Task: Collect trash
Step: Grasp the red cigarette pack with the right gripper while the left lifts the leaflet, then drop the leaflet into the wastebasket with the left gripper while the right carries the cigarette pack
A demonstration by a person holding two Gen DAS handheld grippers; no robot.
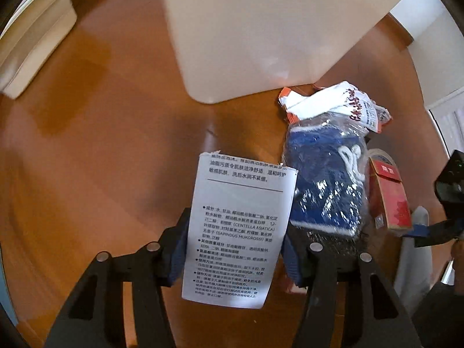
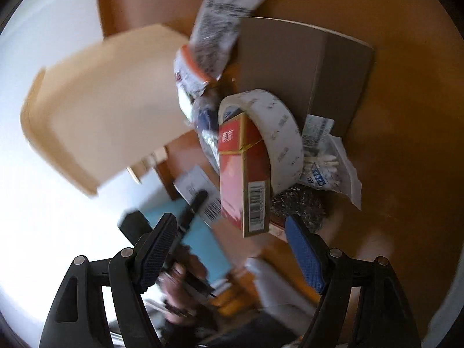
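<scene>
My left gripper [image 1: 235, 249] is shut on a white printed box [image 1: 236, 229] and holds it above the brown table [image 1: 101, 145]. A pile of trash lies to its right: a plastic bag with a blue cloth [image 1: 327, 179], a white and orange wrapper [image 1: 336, 105], a red cigarette pack [image 1: 390, 197]. My right gripper [image 2: 232, 246] is open, its fingers either side of the bottom end of the red cigarette pack [image 2: 242, 174], without touching it. A tape roll [image 2: 278, 136], a cotton swab bag [image 2: 324, 168] and a wrapper [image 2: 220, 26] lie around the pack.
A beige bin [image 1: 246, 29] stands behind the pile; it also shows in the right wrist view [image 2: 95, 101]. A flat cardboard piece [image 2: 304, 63] lies under the tape roll. A second beige container [image 1: 34, 37] stands at the far left. The table edge [image 1: 403, 29] runs at the back right.
</scene>
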